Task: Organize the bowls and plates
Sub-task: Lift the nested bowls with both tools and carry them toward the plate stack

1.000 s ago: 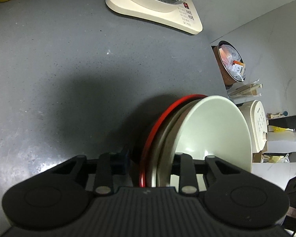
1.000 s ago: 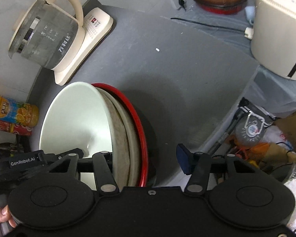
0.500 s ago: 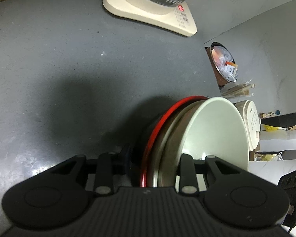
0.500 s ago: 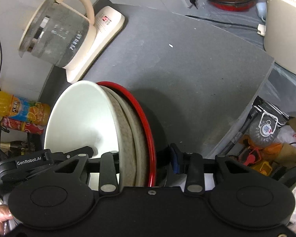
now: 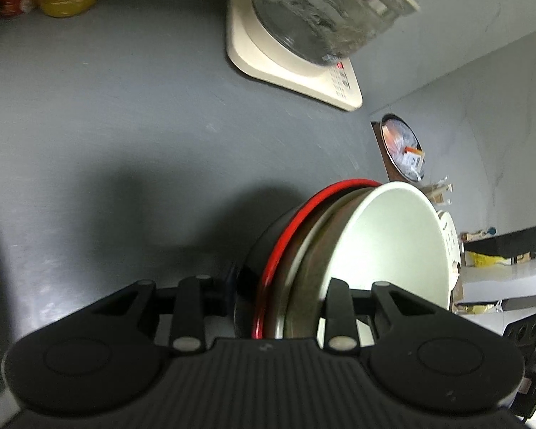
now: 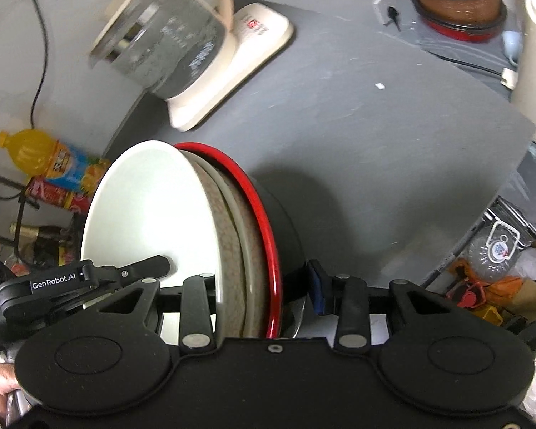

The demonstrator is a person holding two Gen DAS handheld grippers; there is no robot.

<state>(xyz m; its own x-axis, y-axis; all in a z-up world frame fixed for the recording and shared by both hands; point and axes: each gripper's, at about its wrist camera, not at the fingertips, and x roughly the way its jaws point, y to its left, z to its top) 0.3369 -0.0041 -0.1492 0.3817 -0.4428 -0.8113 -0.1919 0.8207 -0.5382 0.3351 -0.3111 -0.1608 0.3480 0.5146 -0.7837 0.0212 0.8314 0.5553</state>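
Left wrist view shows the stack (image 5: 339,250) of dishes standing on edge between the jaws of the left gripper (image 5: 278,296): a white bowl (image 5: 393,246) nested in a tan plate (image 5: 309,271), then a red-rimmed black bowl (image 5: 268,261). One finger presses the black bowl's back, the other sits inside the white bowl, so the jaws are narrowed onto the stack and holding it. Right wrist view shows the same stack (image 6: 232,236) from the opposite side, with the right gripper (image 6: 264,296) closed across it too: the blue-padded finger (image 6: 318,291) lies against the black bowl and the other finger inside the white bowl (image 6: 150,214). The left gripper (image 6: 89,279) reaches into the white bowl from the left edge of that view.

The stack looks lifted above the grey desk (image 5: 125,125), rims roughly vertical, with both grippers gripping opposite points of the rim. A kettle (image 6: 171,50) on its base stands well beyond. Both hands are equally near, so the coming move probably turns on rotating the stack level together before setting it on the desk.
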